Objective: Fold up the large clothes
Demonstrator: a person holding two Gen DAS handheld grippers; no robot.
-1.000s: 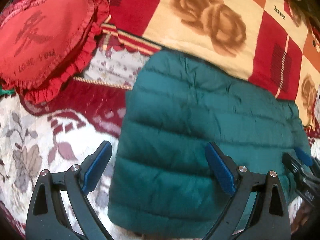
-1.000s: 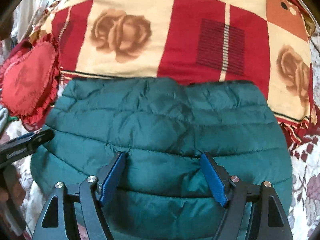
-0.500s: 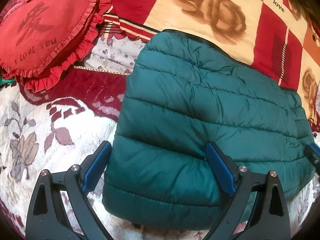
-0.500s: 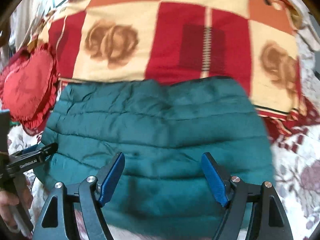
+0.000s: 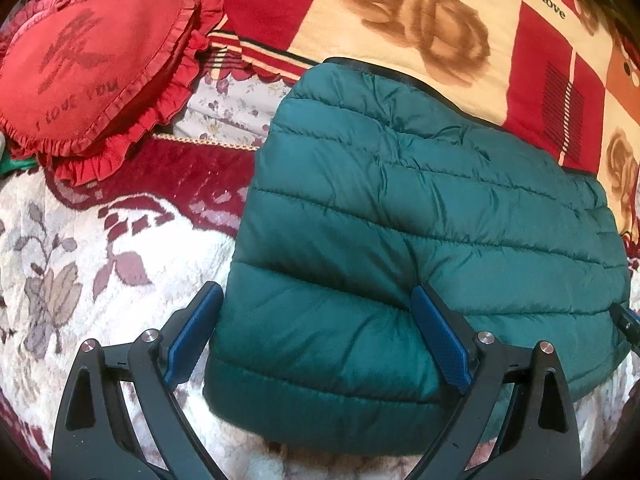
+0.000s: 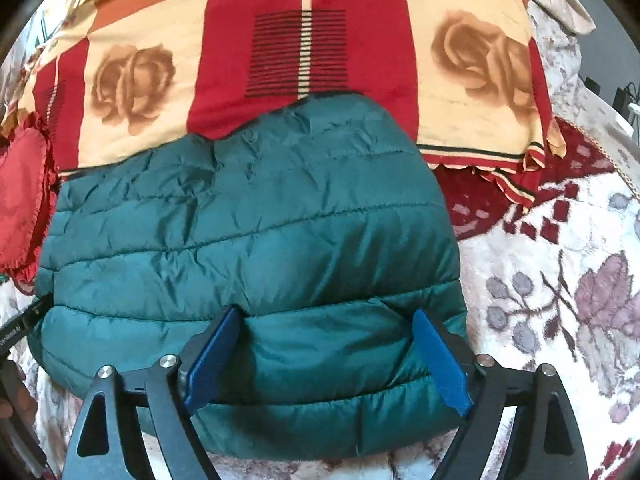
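Teal puffer jacket [image 5: 420,220] lies folded into a compact rectangle mid-bed, far edge overlapping the rose-print blanket [image 6: 304,52]. Folding looks nearly done (maybe one tidy left). Left tool [image 5: 316,336] spread wide, gripping nothing; right tool [image 6: 326,356] opening, padding between pads. Heart cushion [image 5: 96,64] sits clear, nothing obstructs.

A big soft bed cover [image 5: 100,264] with grey and dark red flowers and leaves lies over everything. On top of it sits a red, orange and cream blanket [image 6: 304,40] with brown roses and the word "love". A red heart pillow [image 5: 100,56] with frills rests beside the blanket.
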